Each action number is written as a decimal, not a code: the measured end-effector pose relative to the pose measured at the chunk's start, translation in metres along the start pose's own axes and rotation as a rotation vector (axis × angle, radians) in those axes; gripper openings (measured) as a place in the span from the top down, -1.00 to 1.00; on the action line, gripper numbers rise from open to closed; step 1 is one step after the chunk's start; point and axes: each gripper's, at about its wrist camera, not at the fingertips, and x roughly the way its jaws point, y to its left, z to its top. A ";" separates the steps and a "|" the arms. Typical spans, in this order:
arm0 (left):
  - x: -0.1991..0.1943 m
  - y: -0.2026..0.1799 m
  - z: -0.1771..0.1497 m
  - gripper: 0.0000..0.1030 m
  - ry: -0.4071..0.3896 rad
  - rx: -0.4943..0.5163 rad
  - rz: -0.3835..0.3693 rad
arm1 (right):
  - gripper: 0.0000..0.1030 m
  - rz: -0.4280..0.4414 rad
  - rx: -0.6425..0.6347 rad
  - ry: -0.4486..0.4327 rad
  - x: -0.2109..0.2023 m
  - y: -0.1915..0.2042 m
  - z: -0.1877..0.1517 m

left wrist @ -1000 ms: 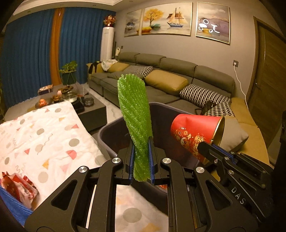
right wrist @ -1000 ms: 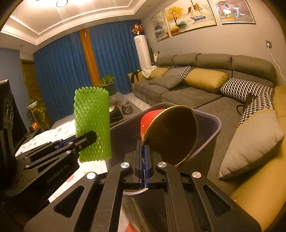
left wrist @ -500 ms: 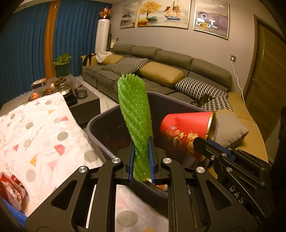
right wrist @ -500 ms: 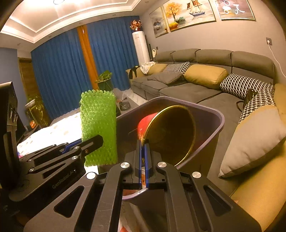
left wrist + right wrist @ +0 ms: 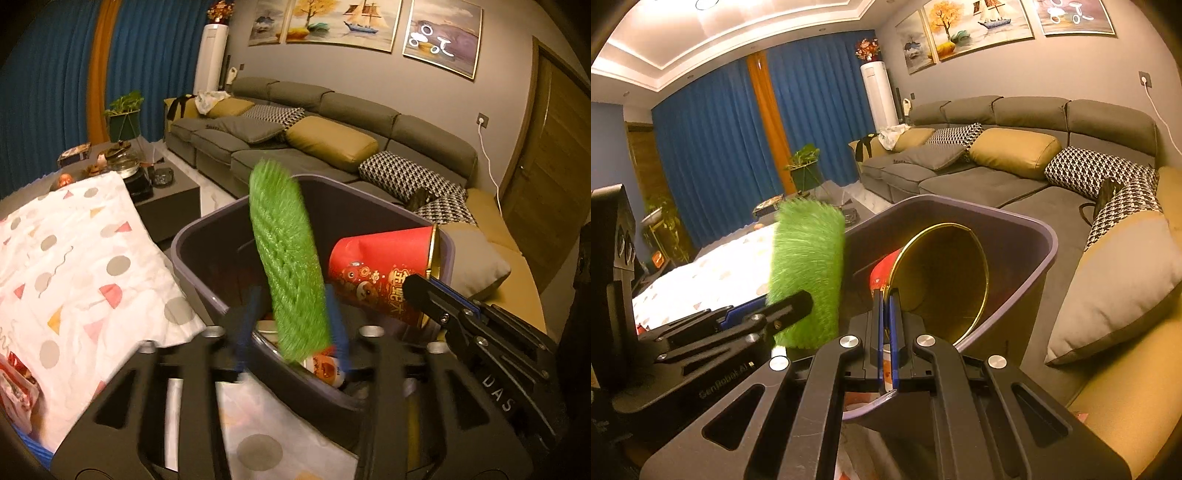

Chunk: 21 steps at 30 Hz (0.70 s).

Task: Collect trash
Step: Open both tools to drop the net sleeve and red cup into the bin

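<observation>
the left gripper point(image 5: 291, 325) has just been opening, jaws now apart, with the green foam mesh sleeve point(image 5: 286, 258) loose between them over the grey plastic bin point(image 5: 207, 236) — it could snag a pad. the right gripper point(image 5: 886, 328) is clamped on the red paper cup point(image 5: 384, 273)'s gold rim — released tilted, it might catch the bin's edge.

Two black grippers point(image 5: 291, 325) point(image 5: 886, 325), blue-lined jaws, silver screws (white "DAS" lettering)

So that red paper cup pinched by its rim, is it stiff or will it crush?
The red paper cup probably crushes easily: the right gripper, shut on its thin rim, has squeezed the gold mouth oval. It seems light, hanging sideways over the purple bin from that pinch. Being round, it would likely roll if set down.
</observation>
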 end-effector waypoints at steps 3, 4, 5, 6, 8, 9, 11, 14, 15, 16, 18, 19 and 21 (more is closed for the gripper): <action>-0.006 0.007 -0.001 -0.22 -0.019 -0.028 0.010 | 0.92 -0.001 0.001 0.001 0.001 0.000 -0.001; -0.010 0.010 0.000 -0.37 -0.030 -0.039 0.014 | 0.92 -0.003 -0.003 0.004 0.002 0.001 -0.001; -0.015 0.013 0.001 -0.46 -0.041 -0.049 0.020 | 0.92 -0.004 -0.007 0.006 0.003 0.002 -0.001; -0.020 0.015 0.001 -0.48 -0.050 -0.056 0.027 | 0.92 -0.003 -0.009 0.008 0.004 0.003 0.000; -0.032 0.019 0.001 -0.57 -0.074 -0.068 0.050 | 0.91 0.002 -0.014 0.009 0.006 0.005 -0.001; -0.039 0.021 0.001 -0.59 -0.085 -0.074 0.066 | 0.84 0.000 -0.019 0.010 0.007 0.007 0.000; -0.052 0.026 0.001 -0.65 -0.103 -0.086 0.102 | 0.58 -0.009 -0.025 0.005 0.007 0.009 -0.001; -0.080 0.036 -0.004 -0.73 -0.130 -0.108 0.199 | 0.03 -0.021 -0.026 -0.030 -0.002 0.011 -0.003; -0.088 0.040 -0.006 -0.74 -0.138 -0.113 0.225 | -0.01 -0.024 -0.028 -0.036 -0.006 0.011 -0.003; -0.097 0.043 -0.009 -0.75 -0.147 -0.120 0.254 | -0.05 -0.027 -0.027 -0.037 -0.008 0.011 -0.004; -0.114 0.050 -0.016 -0.76 -0.157 -0.133 0.293 | -0.13 -0.026 -0.027 -0.041 -0.016 0.013 -0.006; -0.125 0.054 -0.020 -0.76 -0.164 -0.137 0.317 | -0.22 -0.023 -0.034 -0.048 -0.021 0.015 -0.007; -0.144 0.059 -0.030 -0.76 -0.180 -0.134 0.361 | -0.34 -0.010 -0.063 -0.064 -0.033 0.026 -0.012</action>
